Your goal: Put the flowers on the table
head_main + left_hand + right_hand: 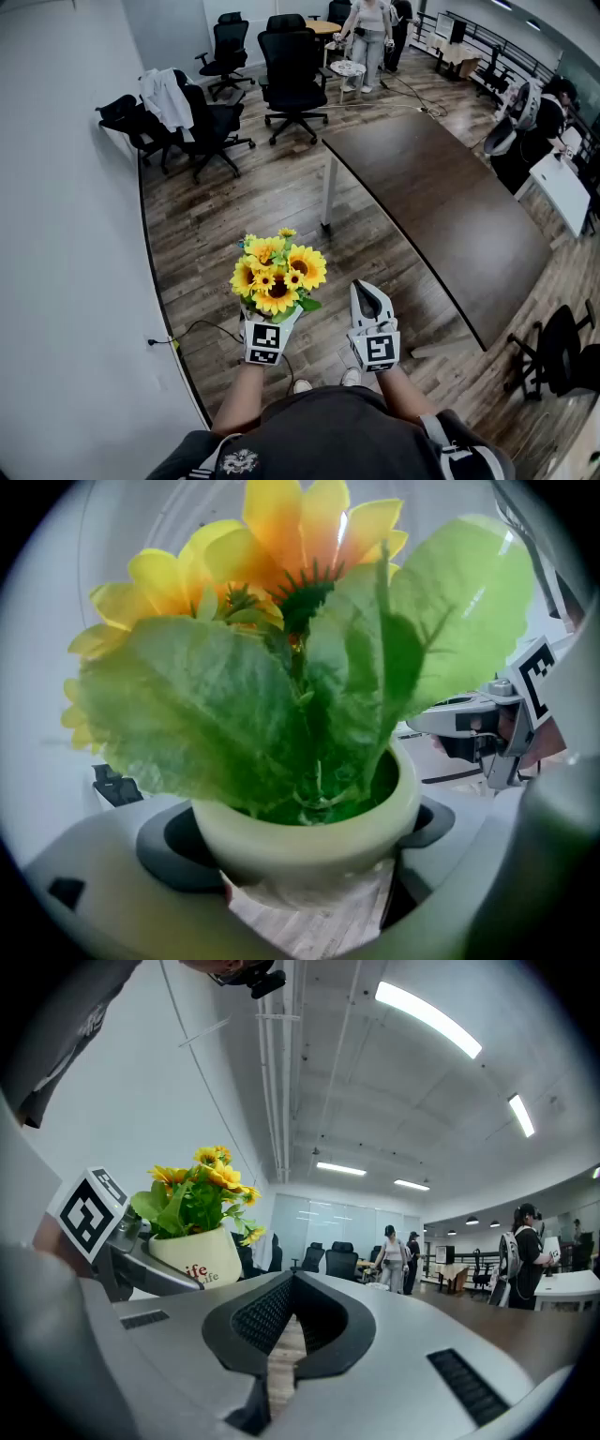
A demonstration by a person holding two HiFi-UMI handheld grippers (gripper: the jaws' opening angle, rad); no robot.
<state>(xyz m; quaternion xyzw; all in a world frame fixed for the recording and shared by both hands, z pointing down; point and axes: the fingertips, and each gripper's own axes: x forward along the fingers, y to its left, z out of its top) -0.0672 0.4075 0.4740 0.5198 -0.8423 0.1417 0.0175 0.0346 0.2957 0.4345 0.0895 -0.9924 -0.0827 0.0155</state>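
Note:
A cream pot (309, 841) of yellow sunflowers (277, 270) with broad green leaves (206, 714) sits between the wide-set jaws of my left gripper (273, 309), which is shut on it and holds it upright above the wooden floor. The same bouquet (202, 1190) shows at the left of the right gripper view. My right gripper (367, 292) hangs just right of the flowers, its dark pads (323, 1321) together with nothing between them. The long dark brown table (441, 206) stands ahead and to the right, some way beyond both grippers.
A white wall runs along the left, with a black cable (202, 328) on the floor beside it. Black office chairs (291, 70) stand at the back. People stand at the far end (370, 37) and at the right (534, 122). Another chair (553, 352) is at lower right.

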